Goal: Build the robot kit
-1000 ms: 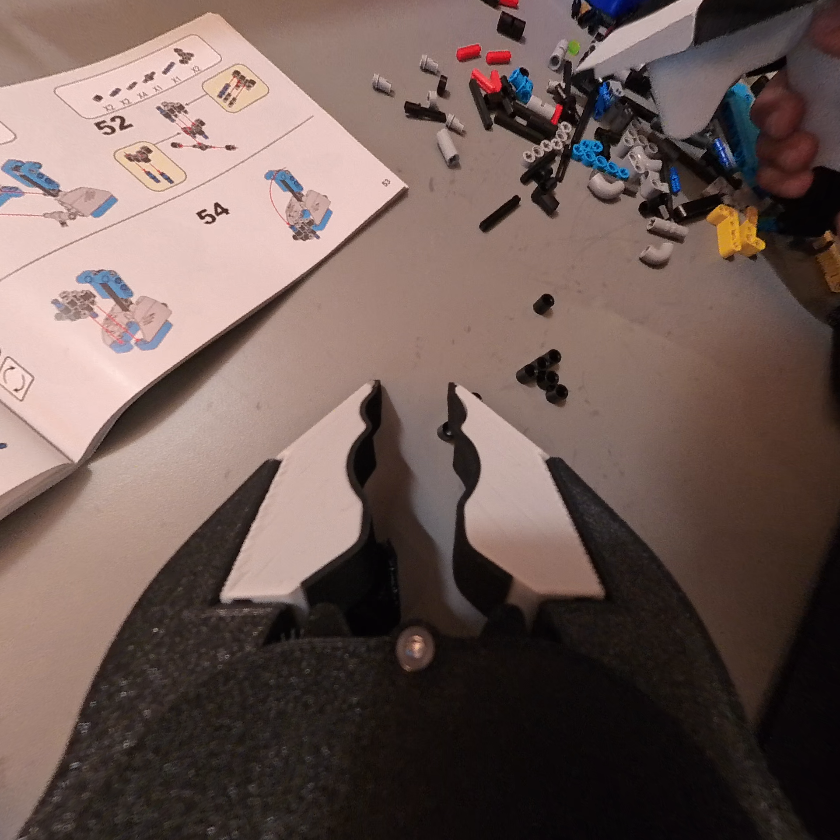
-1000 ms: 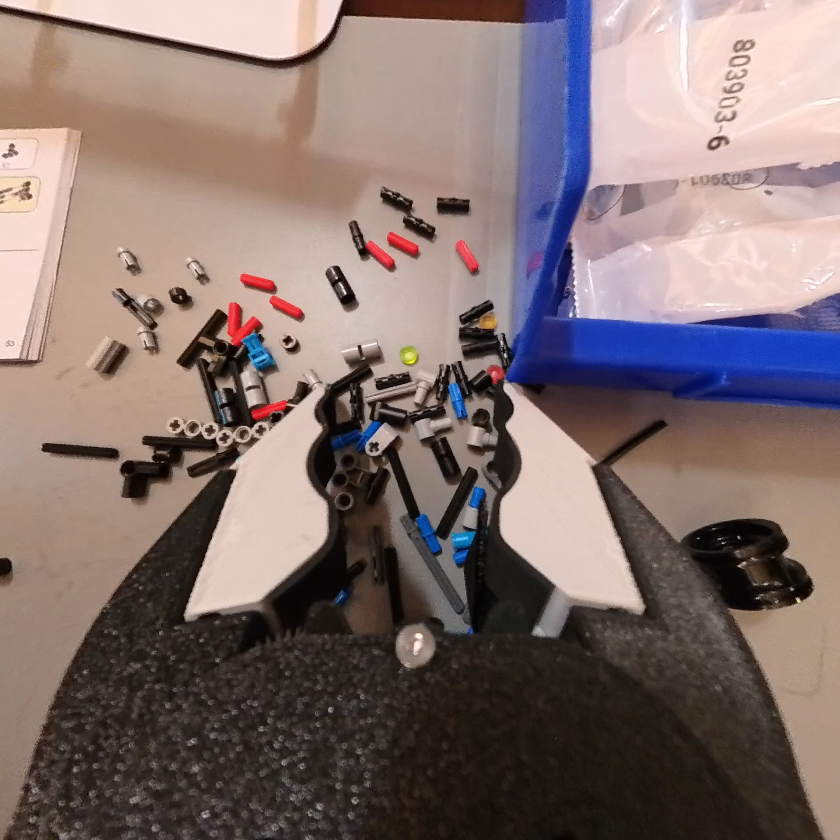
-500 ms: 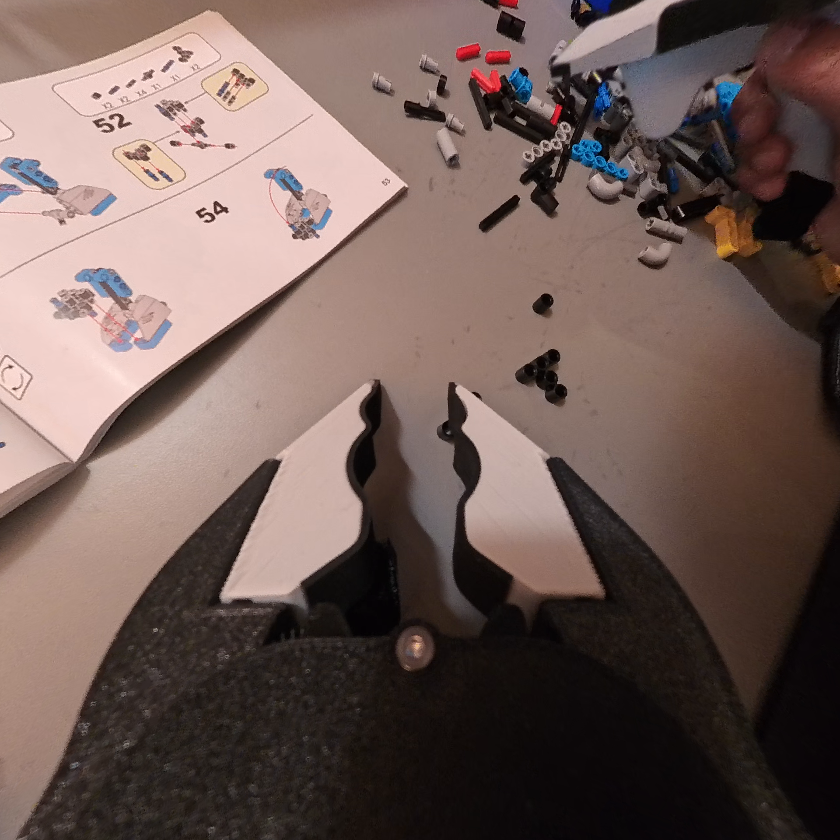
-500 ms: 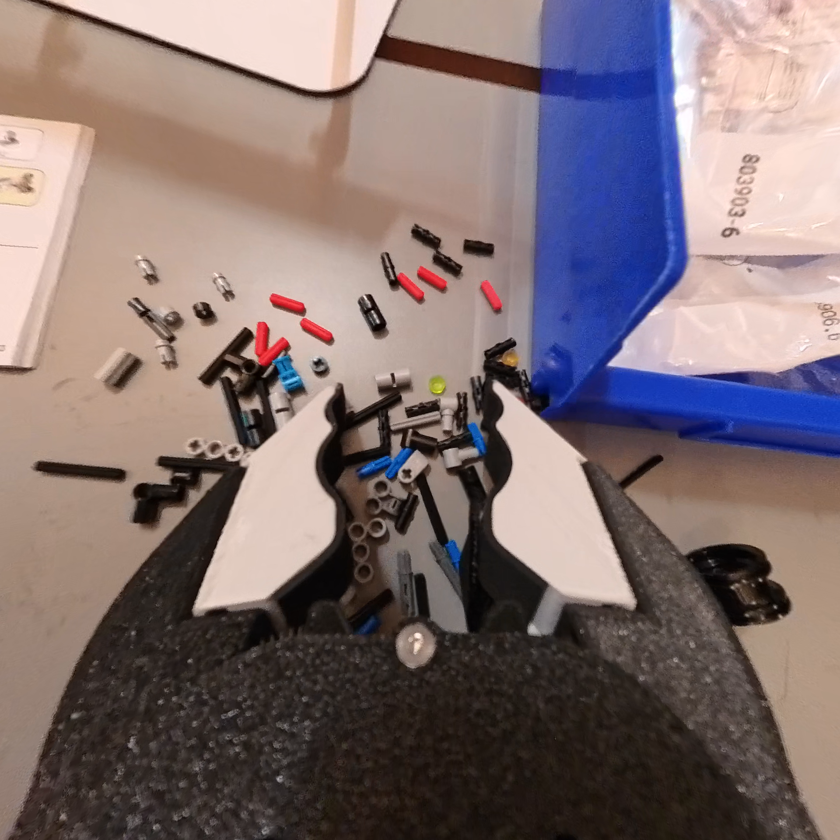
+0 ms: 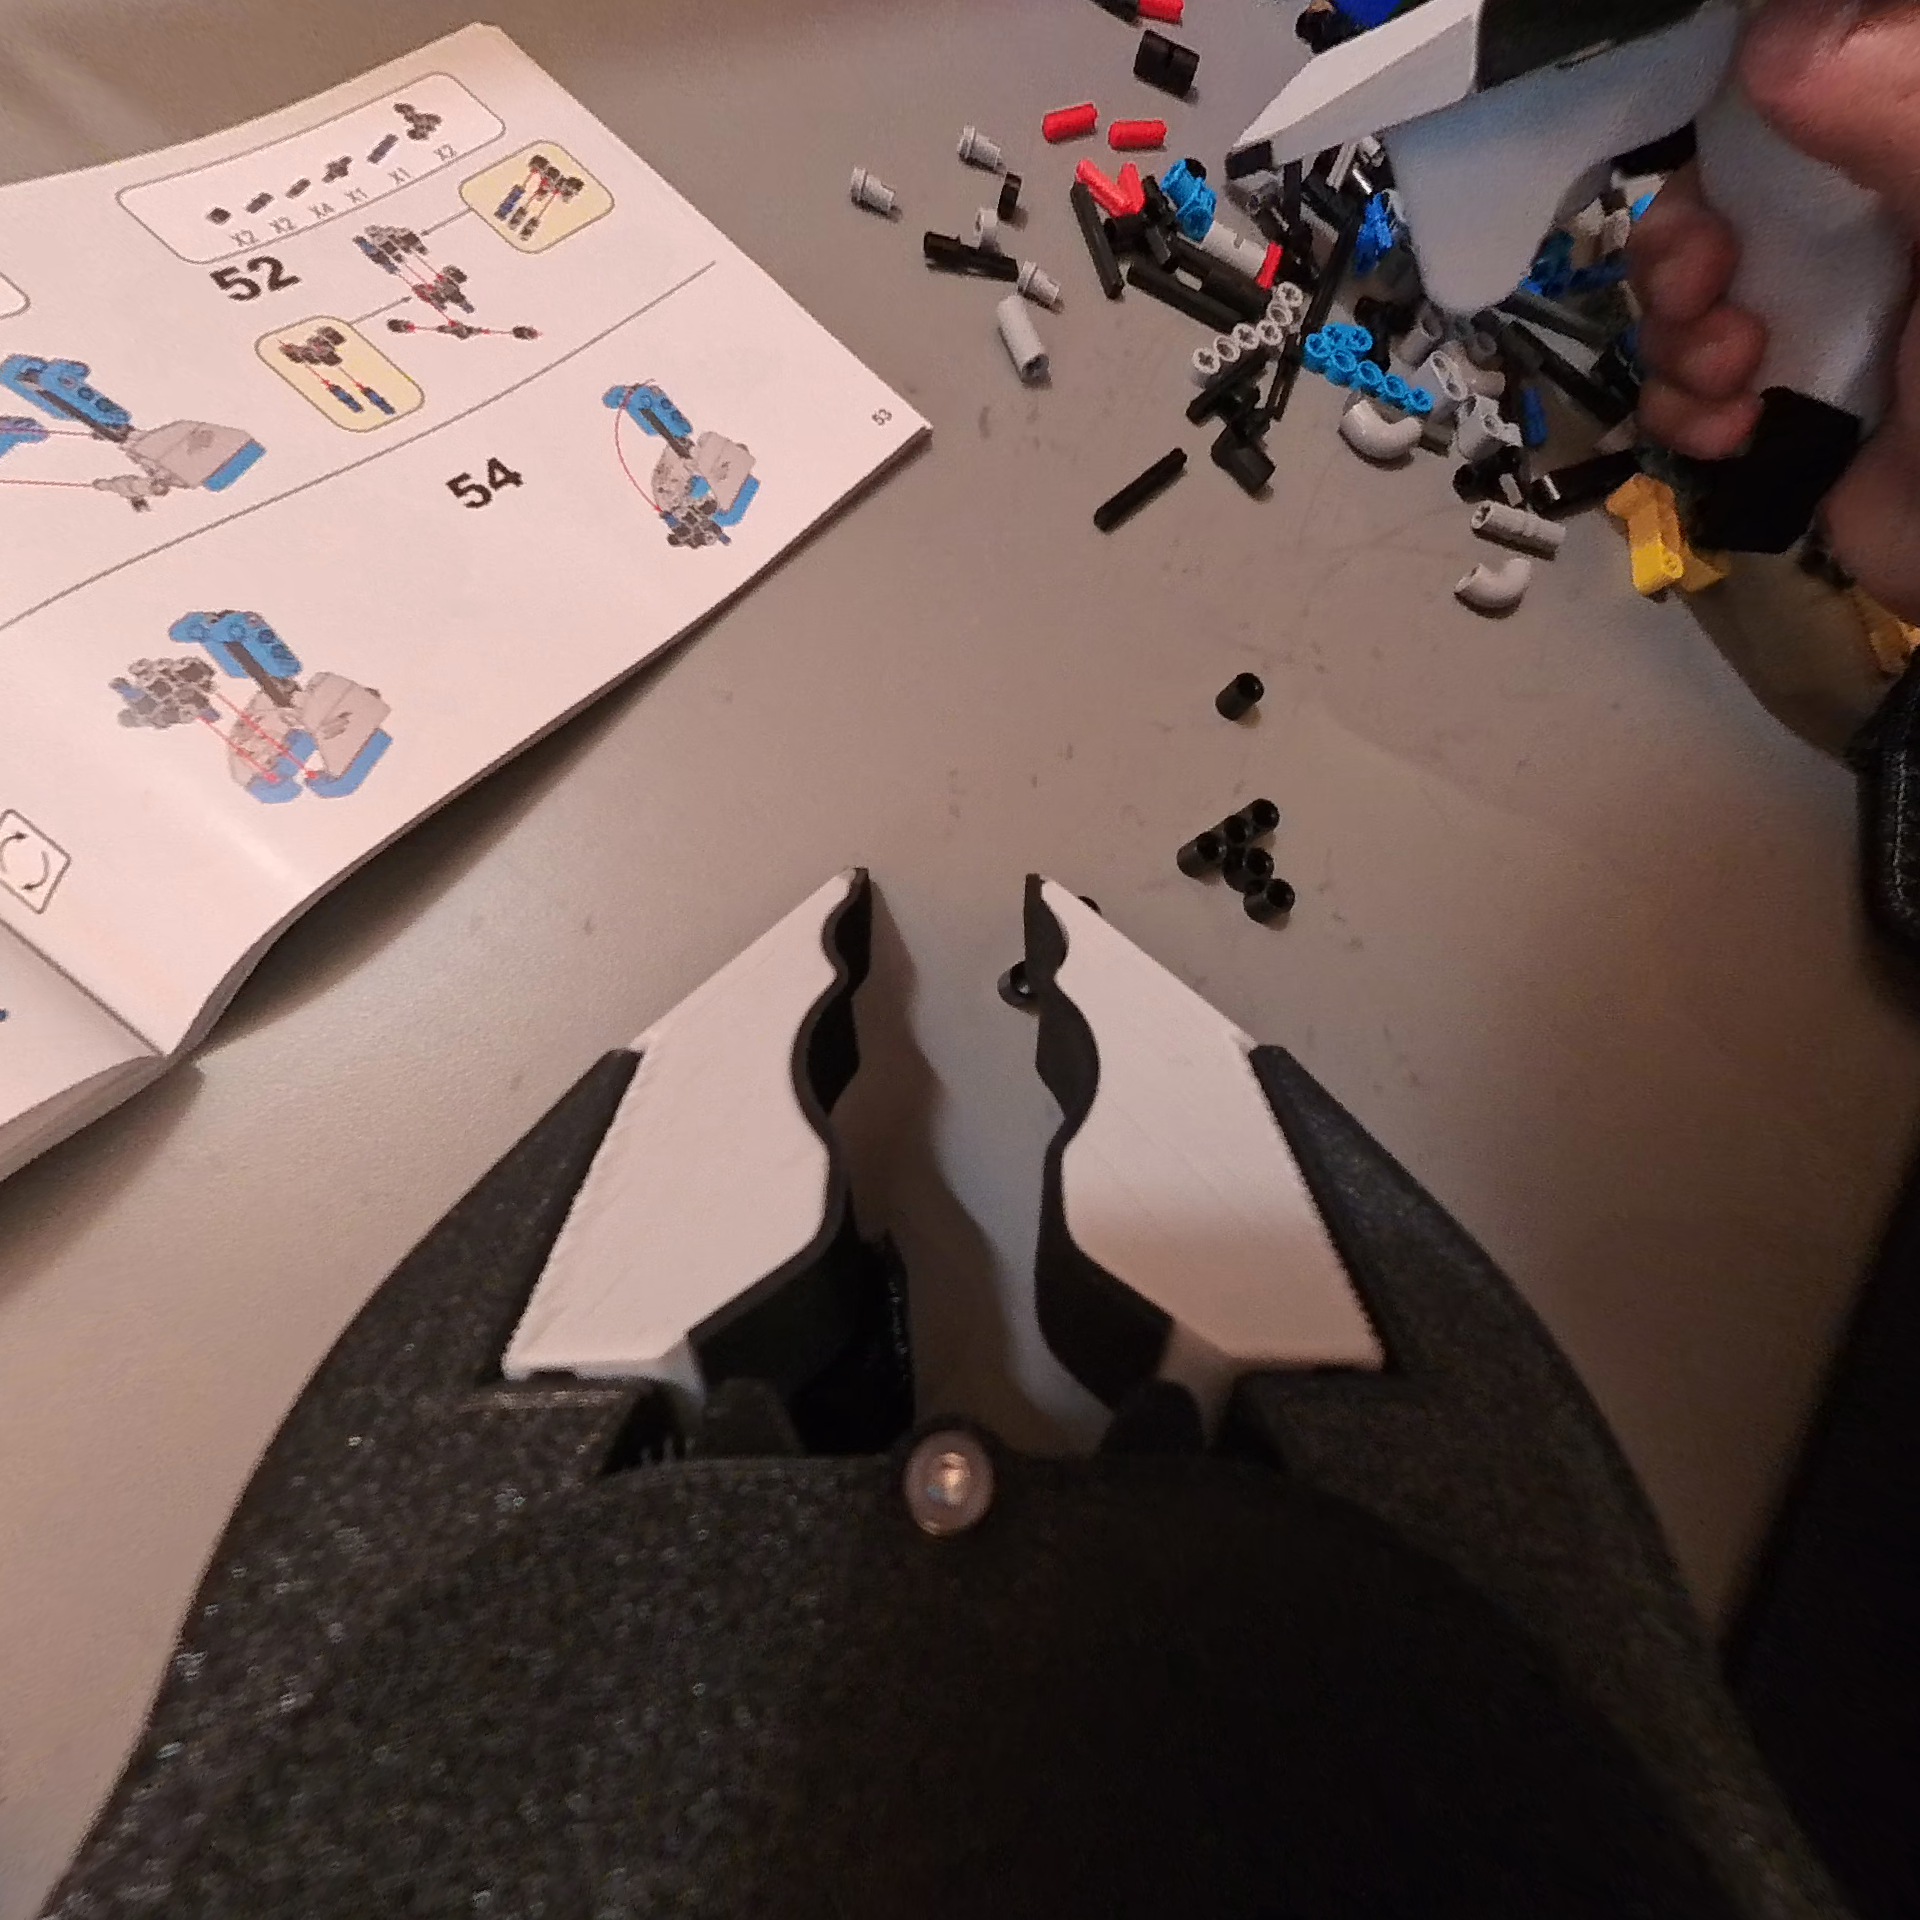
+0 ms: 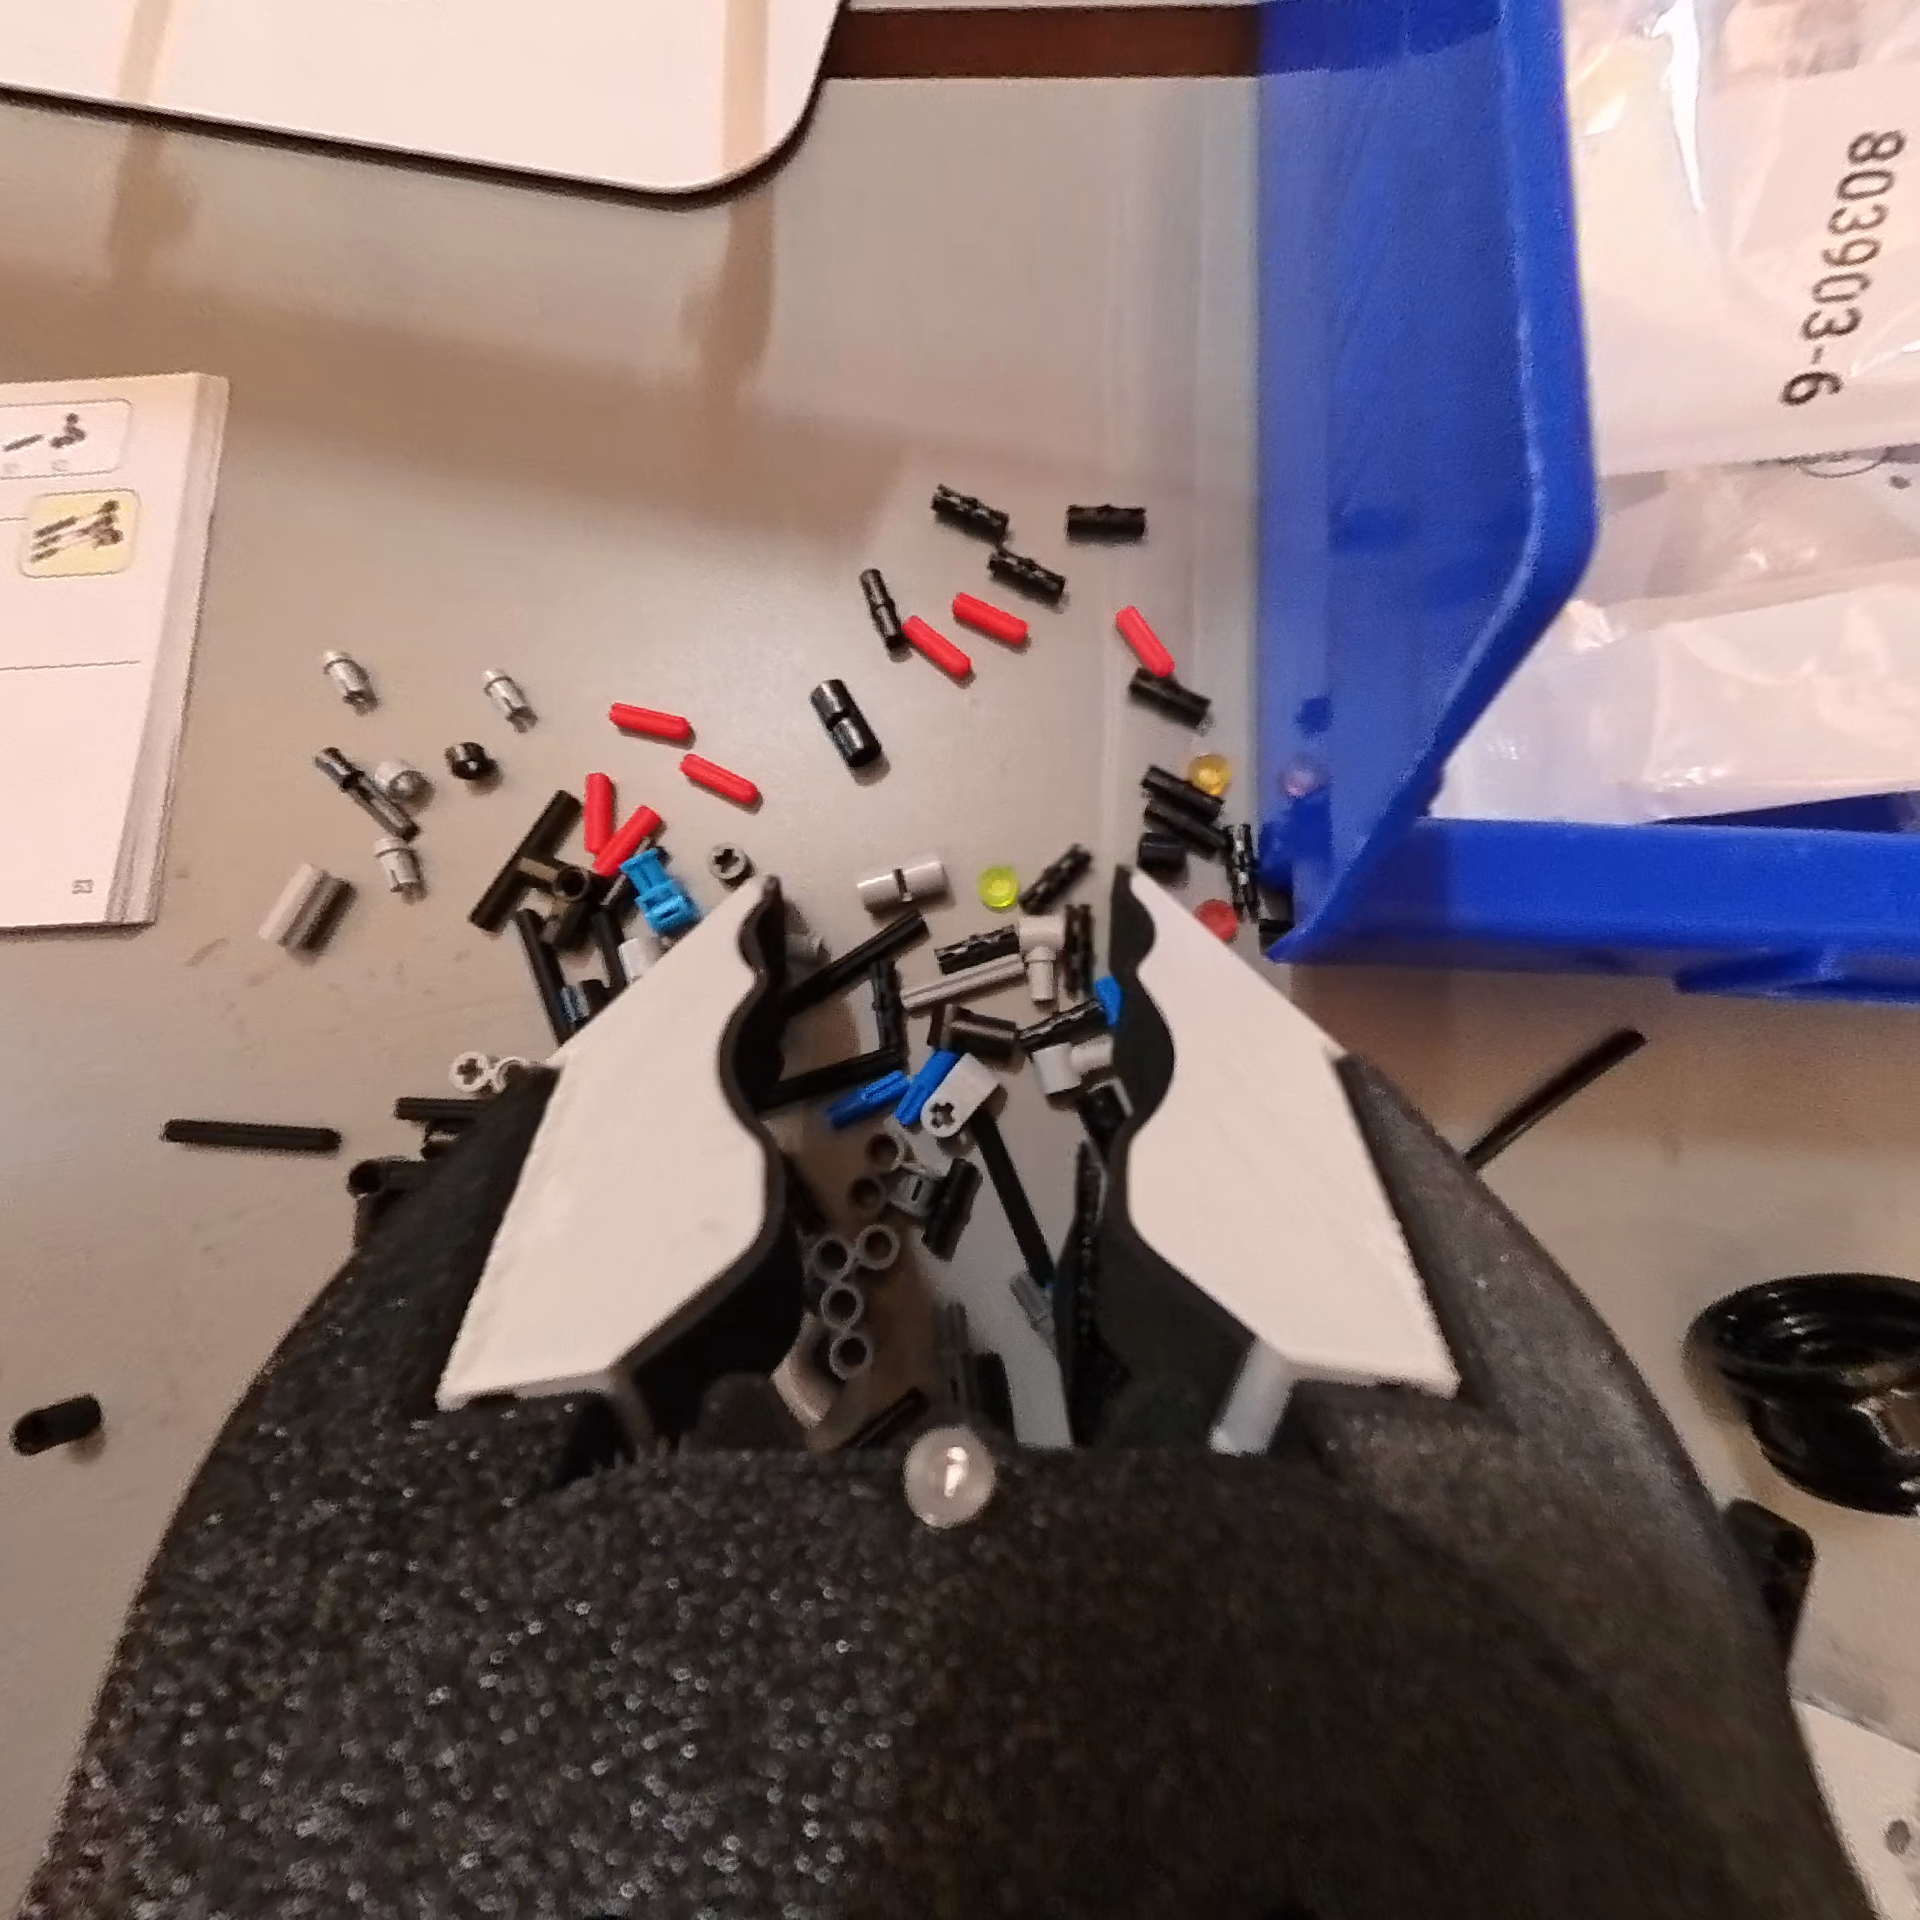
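Observation:
My left gripper is open and empty, low over the grey table. A small black ring lies against its right finger, and a cluster of black connectors lies just to the right. My right gripper is open over a scattered pile of small building pieces. A grey beam with holes and blue pins lie on the table between its fingers, not gripped. The right gripper also shows in the left wrist view, held by a hand above the pile.
An open instruction booklet lies at the left, also in the right wrist view. A blue bin with plastic bags stands at the right. A black wheel rim, red pins, a black axle and a white board are around. The tips of one gripper are about 25 cm away from the tips of the other. Both grippers' tips are roughly 11 cm from the black axle. The left camera catches it too, in the left wrist view.
The right gripper has moved left and forward over the pile and its fingers have narrowed slightly. The left gripper has not moved.

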`<state>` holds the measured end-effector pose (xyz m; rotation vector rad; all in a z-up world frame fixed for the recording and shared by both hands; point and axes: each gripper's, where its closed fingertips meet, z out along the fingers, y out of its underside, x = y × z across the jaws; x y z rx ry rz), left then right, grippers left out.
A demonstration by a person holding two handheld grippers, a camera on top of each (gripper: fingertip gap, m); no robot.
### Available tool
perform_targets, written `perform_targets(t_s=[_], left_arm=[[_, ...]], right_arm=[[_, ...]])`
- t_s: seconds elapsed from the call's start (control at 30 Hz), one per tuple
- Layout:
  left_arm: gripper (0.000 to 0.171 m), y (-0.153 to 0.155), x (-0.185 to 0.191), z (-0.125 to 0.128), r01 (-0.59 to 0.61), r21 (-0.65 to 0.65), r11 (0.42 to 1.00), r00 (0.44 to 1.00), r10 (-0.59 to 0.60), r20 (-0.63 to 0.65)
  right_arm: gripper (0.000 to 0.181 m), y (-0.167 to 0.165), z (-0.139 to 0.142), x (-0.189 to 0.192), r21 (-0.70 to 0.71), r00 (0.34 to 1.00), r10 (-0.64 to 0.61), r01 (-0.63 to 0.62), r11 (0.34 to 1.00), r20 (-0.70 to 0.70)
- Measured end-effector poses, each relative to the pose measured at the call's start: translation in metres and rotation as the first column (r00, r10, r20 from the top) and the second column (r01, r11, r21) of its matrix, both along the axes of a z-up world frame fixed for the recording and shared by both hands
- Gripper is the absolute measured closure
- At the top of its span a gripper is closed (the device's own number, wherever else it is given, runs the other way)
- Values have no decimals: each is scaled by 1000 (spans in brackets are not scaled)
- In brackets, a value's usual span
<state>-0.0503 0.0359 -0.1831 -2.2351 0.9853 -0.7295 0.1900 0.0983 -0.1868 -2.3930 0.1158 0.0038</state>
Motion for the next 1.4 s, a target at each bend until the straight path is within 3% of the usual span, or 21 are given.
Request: perform_targets(t_s=[0.5, 0.6, 0.7, 0.77, 0.87, 1.13, 1.4], left_arm=[[142, 0, 0, 0, -1, -3, 1000, 1000, 1, 2], [142, 0, 0, 0, 0, -4, 1000, 1000, 0, 2], [142, 0, 0, 0, 0, -5, 1000, 1000, 0, 2], [142, 0, 0, 0, 0, -7, 1000, 1000, 0, 5], [142, 0, 0, 0, 0, -13, 1000, 1000, 0, 12], [142, 0, 0, 0, -2, -17, 1000, 1000, 2, 20], [142, 0, 0, 1, -1, -16, 1000, 1000, 2, 18]], right_arm=[[127, 8, 14, 4, 6, 977, -42, 42, 999, 209], [128, 10, 24, 13, -34, 921, 6, 8, 999, 390], [158, 15, 38, 27, -58, 824, 29, 5, 998, 566], [162, 18, 37, 27, -81, 836, 48, -4, 997, 547], [148, 18, 27, 23, -124, 896, 51, 4, 992, 441], [161, 8, 11, 37, -191, 867, 34, 71, 979, 498], [167, 4, 6, 39, -212, 882, 33, 76, 974, 470]])
